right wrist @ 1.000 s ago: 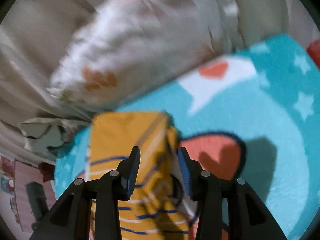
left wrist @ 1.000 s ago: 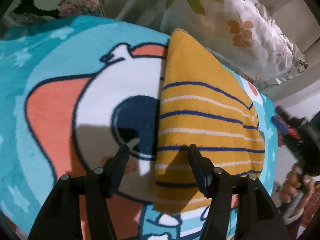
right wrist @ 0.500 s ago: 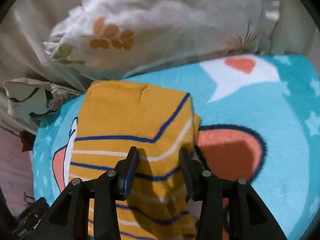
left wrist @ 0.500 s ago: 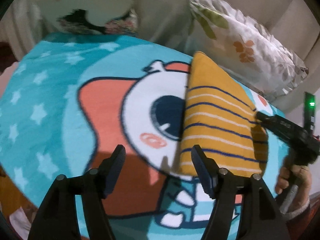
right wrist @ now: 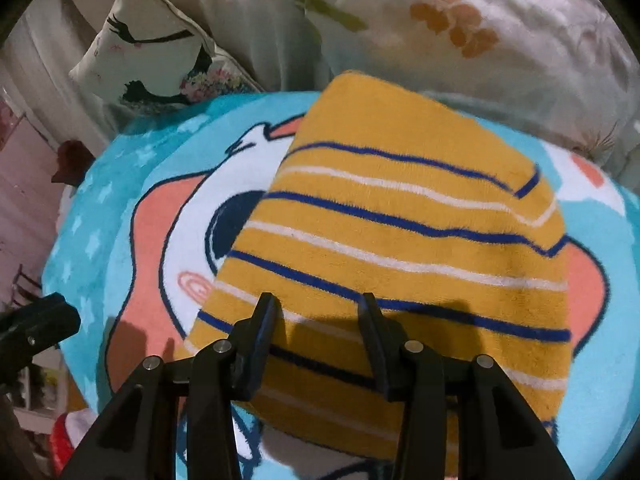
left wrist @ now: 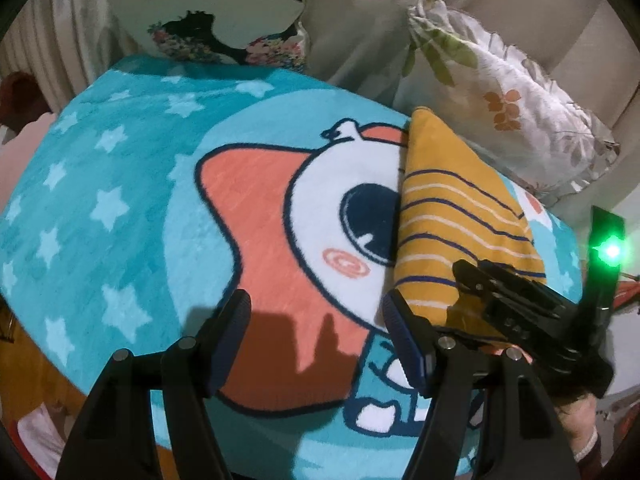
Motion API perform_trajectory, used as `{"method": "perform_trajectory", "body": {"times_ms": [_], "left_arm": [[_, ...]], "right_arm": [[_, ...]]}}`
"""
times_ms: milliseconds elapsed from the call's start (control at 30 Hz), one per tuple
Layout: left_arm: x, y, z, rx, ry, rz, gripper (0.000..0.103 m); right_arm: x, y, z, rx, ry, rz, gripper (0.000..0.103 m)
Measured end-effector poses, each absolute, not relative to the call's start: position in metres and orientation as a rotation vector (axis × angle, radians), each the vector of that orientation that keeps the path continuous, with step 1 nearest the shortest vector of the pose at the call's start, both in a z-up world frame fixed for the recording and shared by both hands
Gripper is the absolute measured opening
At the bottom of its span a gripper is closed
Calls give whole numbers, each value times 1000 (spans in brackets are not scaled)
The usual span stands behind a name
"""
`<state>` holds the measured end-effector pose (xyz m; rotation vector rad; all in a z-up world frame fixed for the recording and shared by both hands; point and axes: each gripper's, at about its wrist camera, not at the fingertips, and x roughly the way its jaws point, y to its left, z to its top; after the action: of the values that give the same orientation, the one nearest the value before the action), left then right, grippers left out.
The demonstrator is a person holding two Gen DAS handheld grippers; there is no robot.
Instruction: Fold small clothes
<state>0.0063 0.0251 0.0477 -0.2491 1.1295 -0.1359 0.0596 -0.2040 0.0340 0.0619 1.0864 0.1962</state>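
Note:
A folded mustard-yellow garment (right wrist: 400,248) with blue and white stripes lies flat on a turquoise cartoon blanket (right wrist: 120,216). In the left wrist view the garment (left wrist: 452,216) lies at the right, over the cartoon face. My left gripper (left wrist: 316,320) is open and empty, above the blanket (left wrist: 120,200) just left of the garment's near edge. My right gripper (right wrist: 318,320) is open and empty, above the garment's near part. In the left wrist view the right gripper (left wrist: 480,284) shows over the garment's near right corner.
A white leaf-print pillow (left wrist: 512,112) lies behind the garment, also in the right wrist view (right wrist: 480,32). A bird-print cushion (left wrist: 208,12) stands at the back left, also in the right wrist view (right wrist: 152,52). Beige sofa backing runs behind both. The blanket's edge drops off at the front left.
Both grippers have pulled back and risen from the garment, which now lies flat. The right gripper has opened wider and let go of the fold it held a second ago.

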Motion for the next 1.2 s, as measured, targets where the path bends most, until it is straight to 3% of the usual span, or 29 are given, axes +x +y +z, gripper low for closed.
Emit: {"method": "perform_trajectory", "body": {"times_ms": [167, 400, 833, 1200], "left_arm": [[13, 40, 48, -258, 1115, -179, 68], [20, 63, 51, -244, 1094, -219, 70], [22, 66, 29, -60, 1101, -311, 72], [3, 48, 8, 2, 1183, -405, 72]], "right_arm": [[44, -214, 64, 103, 1012, 123, 47], [35, -244, 38, 271, 1099, -33, 50], [-47, -237, 54, 311, 1113, -300, 52], [-63, -204, 49, 245, 1147, -336, 57]]}}
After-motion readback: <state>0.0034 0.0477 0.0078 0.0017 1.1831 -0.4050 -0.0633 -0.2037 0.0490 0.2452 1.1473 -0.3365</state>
